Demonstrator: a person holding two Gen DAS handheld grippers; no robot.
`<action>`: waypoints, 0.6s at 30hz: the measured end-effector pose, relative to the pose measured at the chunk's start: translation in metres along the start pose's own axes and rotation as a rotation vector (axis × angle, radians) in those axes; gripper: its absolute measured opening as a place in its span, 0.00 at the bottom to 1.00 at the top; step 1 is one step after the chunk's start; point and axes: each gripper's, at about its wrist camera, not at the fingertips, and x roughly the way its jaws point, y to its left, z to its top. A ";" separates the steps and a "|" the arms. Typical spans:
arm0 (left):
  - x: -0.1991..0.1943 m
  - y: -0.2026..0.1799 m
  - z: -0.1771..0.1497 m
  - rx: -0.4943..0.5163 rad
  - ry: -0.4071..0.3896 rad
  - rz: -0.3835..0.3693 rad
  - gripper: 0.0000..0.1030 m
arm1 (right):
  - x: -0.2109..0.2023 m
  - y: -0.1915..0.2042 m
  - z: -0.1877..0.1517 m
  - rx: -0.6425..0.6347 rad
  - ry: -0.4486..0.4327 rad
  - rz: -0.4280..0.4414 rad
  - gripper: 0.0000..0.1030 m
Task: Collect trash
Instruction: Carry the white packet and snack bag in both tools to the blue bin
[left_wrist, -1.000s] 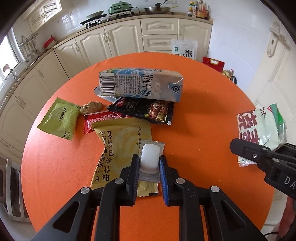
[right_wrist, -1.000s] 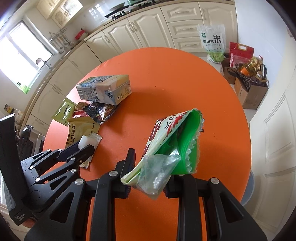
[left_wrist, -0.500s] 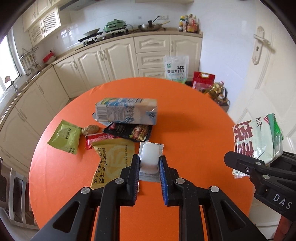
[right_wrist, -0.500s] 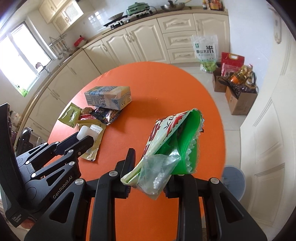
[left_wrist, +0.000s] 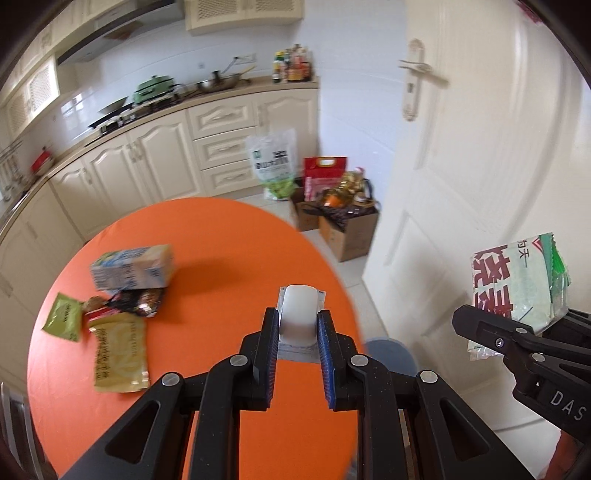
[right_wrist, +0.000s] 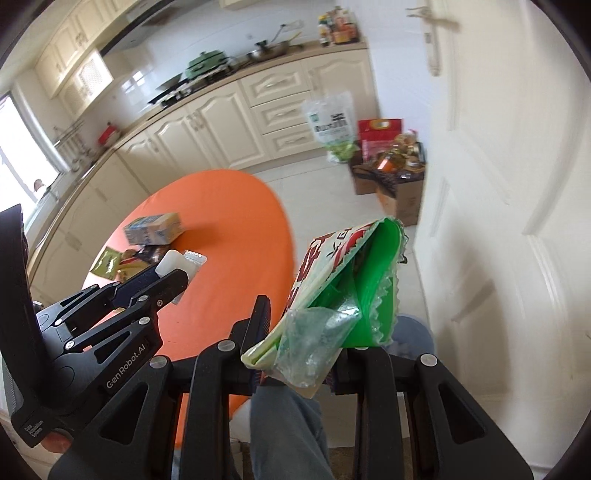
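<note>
My left gripper (left_wrist: 298, 325) is shut on a white blister pack (left_wrist: 298, 314) and holds it high above the right edge of the round orange table (left_wrist: 221, 236). It also shows in the right wrist view (right_wrist: 173, 263). My right gripper (right_wrist: 299, 332) is shut on a green-lined snack bag (right_wrist: 343, 280) with a clear wrapper, held off the table beside the door; the bag shows in the left wrist view (left_wrist: 517, 288). A milk carton (left_wrist: 133, 267), a dark wrapper (left_wrist: 138, 301), a yellow bag (left_wrist: 118, 350), a red wrapper and a green packet (left_wrist: 62, 317) lie on the table.
A grey bin (left_wrist: 388, 356) stands on the floor below the table's right edge, also in the right wrist view (right_wrist: 413, 328). A white door (left_wrist: 461, 147) is at the right. Boxes and bags (left_wrist: 332, 210) sit by the cabinets. A person's leg (right_wrist: 288, 428) is below my right gripper.
Both grippers have risen and swung right, away from the table towards the door. The blister pack left the table in my left gripper. The snack bag stays in my right gripper.
</note>
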 end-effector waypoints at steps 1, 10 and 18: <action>0.001 -0.009 0.001 0.013 0.000 -0.017 0.16 | -0.005 -0.008 -0.001 0.010 -0.005 -0.013 0.25; 0.028 -0.087 0.006 0.142 0.040 -0.141 0.16 | -0.047 -0.093 -0.021 0.139 -0.023 -0.144 0.25; 0.068 -0.141 0.012 0.240 0.112 -0.196 0.16 | -0.052 -0.151 -0.043 0.250 0.010 -0.210 0.25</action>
